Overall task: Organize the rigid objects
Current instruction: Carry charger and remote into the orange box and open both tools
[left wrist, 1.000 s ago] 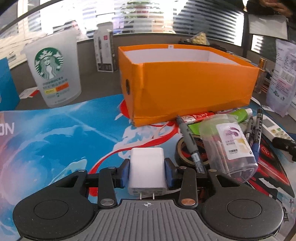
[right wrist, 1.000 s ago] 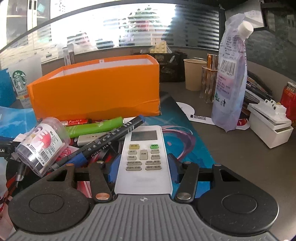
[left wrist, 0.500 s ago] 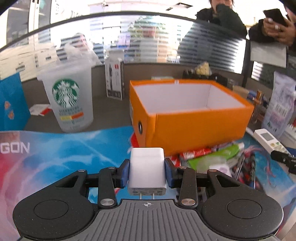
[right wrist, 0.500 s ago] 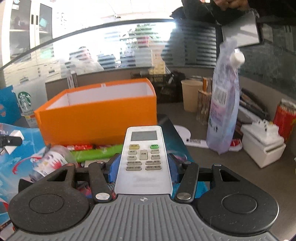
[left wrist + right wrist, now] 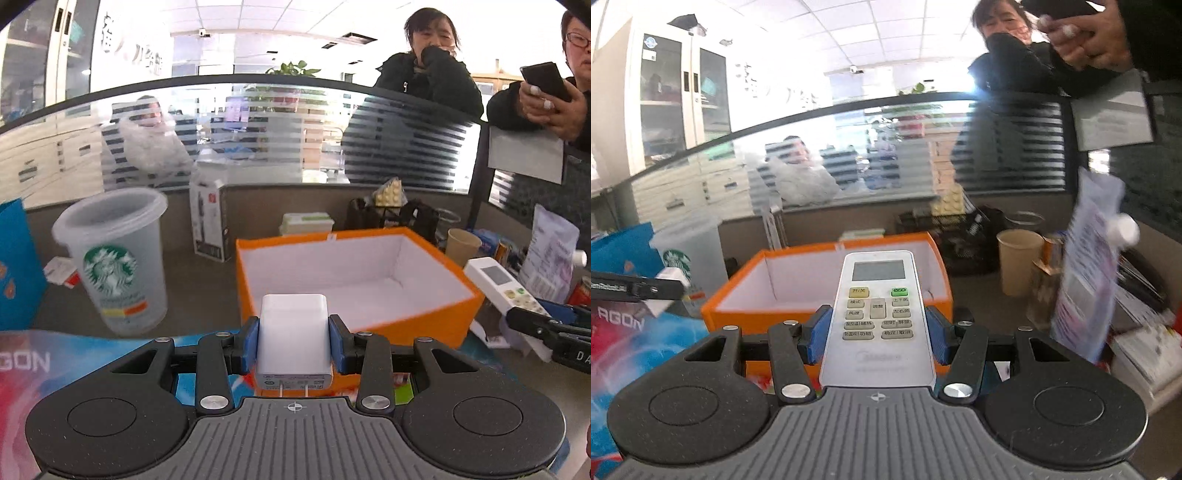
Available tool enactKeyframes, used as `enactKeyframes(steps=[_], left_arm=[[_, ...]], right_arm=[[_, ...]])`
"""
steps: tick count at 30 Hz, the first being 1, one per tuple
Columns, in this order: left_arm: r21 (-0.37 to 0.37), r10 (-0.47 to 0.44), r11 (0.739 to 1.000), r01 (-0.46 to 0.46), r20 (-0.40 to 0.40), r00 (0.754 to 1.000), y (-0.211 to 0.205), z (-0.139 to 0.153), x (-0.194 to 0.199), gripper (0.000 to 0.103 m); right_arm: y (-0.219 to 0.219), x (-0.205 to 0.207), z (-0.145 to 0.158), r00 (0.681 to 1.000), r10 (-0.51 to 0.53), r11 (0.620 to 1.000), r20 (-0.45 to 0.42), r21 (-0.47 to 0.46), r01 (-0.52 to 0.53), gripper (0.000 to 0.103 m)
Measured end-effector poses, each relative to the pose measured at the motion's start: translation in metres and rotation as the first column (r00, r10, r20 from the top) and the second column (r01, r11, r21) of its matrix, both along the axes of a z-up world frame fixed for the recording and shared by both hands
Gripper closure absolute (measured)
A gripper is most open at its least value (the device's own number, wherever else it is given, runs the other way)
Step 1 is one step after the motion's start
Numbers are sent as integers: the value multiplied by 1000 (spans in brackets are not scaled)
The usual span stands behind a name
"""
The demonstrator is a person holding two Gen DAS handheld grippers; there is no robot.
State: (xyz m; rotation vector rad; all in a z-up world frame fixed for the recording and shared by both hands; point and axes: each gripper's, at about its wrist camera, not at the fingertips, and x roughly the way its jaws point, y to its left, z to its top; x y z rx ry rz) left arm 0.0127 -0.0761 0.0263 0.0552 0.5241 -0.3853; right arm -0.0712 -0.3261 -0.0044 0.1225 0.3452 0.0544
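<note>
Left wrist view: the left tongs (image 5: 293, 341) sit low in the centre of the frame, clenched on a white charger (image 5: 293, 332), whose flanks are pressed by the blue pads (image 5: 250, 345) and whose prongs point back toward the camera. The orange box (image 5: 417, 321) fills the middle of the frame just above and right of the charger, its white inside bare as far as can be seen. A lidless clear cup (image 5: 118, 258) stands at the left, well apart from the box. At the right edge the other tongs show, carrying the remote.

To do this step well, I judge the charger should be carried over the box's near wall before the grip is let go, then lowered close to the floor of the box so it does not bounce. Setting it toward the left end would leave room for the longer item.

Right wrist view: the right tongs (image 5: 878, 334) are low in the centre, grasping a white remote control (image 5: 879, 314) by its long sides, screen end pointing away. The box lies behind it at mid frame. A blurred pouch (image 5: 1086, 288) and a paper cup (image 5: 1019, 262) stand at the right.

The remote is long, so it should probably go in lengthwise along the box, tip clearing the near wall first, and the two tongs should keep apart over the opening.
</note>
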Motion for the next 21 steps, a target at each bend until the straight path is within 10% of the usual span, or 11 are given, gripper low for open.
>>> enactKeyframes(steps=[11, 21], left_arm=[[16, 54, 998, -53, -64, 997, -58, -4, 71, 66], [133, 78, 990, -46, -251, 965, -91, -44, 135, 66]], right_arm=[[3, 107, 13, 998, 58, 998, -4, 32, -58, 52], [11, 188, -11, 956, 117, 988, -268, -69, -140, 52]])
